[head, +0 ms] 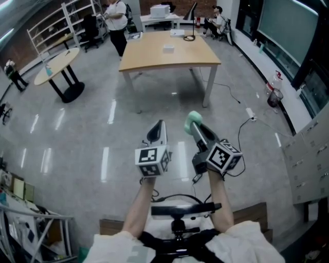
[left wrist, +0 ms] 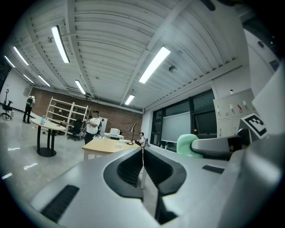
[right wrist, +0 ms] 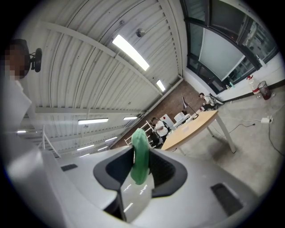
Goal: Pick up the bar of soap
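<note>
Soap (right wrist: 140, 156), green bar, sat pinched between jaws of right gripper (head: 195, 126), held up in air, high over floor (head: 92, 154). Left gripper (left wrist: 142, 156) just beside it, jaws pressed together, nothing in them. Wooden table (head: 169, 51) stood far off. Pick-up step looked done. Next move called for steady squeeze so soap did not slip.

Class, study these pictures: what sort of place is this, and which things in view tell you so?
Probably an office or lab workroom: a large wooden table, white shelving, and a printer on a far desk.
</note>
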Action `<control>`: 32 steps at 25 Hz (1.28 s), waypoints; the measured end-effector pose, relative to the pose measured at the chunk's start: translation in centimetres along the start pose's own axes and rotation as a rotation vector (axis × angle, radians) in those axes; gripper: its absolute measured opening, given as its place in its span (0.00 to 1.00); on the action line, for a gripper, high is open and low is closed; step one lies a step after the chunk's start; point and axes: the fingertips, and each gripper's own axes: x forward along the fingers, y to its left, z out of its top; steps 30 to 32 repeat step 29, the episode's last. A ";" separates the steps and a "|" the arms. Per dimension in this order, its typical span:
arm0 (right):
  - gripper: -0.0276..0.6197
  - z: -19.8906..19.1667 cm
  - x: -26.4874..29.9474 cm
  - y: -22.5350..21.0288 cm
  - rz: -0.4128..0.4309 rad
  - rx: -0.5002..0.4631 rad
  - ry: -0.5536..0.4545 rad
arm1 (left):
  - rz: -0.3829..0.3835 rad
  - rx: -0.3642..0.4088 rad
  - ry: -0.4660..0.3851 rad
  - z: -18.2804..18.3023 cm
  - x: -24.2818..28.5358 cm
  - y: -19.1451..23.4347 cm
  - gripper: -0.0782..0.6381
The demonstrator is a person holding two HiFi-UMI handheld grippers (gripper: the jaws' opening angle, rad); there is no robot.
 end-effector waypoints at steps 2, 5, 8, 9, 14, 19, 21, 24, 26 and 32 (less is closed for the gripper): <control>0.23 -0.2 -0.1 0.2 -0.003 -0.016 0.001 | 0.000 0.001 -0.008 -0.3 -0.2 0.1 0.13; 0.23 -0.4 -0.2 1.1 0.011 -0.039 -0.001 | 0.001 -0.006 -0.011 -0.5 -0.8 0.3 0.13; 0.23 -1.0 -0.1 2.0 0.022 -0.046 0.000 | 0.004 -0.015 -0.013 -0.5 -1.3 0.8 0.13; 0.23 -1.3 -0.1 1.9 0.017 -0.043 0.002 | 0.004 -0.016 -0.011 -0.5 -1.4 0.9 0.13; 0.23 -2.2 0.1 2.0 0.006 -0.071 0.029 | 0.004 -0.015 -0.002 -1.2 -1.6 1.3 0.13; 0.23 -2.5 0.1 2.2 0.003 -0.079 0.035 | 0.011 -0.032 -0.001 -1.3 -2.1 1.9 0.13; 0.23 -2.2 0.3 2.8 0.023 -0.066 0.023 | 0.012 -0.041 0.001 -1.3 -2.0 1.9 0.13; 0.23 -2.3 0.5 3.0 0.025 -0.067 0.025 | 0.008 -0.042 0.013 -1.5 -2.1 2.0 0.13; 0.23 -2.2 0.7 2.8 0.016 -0.067 0.022 | 0.005 -0.042 0.025 -1.2 -2.1 1.9 0.13; 0.23 -2.2 1.0 2.8 0.012 -0.063 0.019 | -0.001 -0.041 0.024 -0.7 -1.9 1.9 0.13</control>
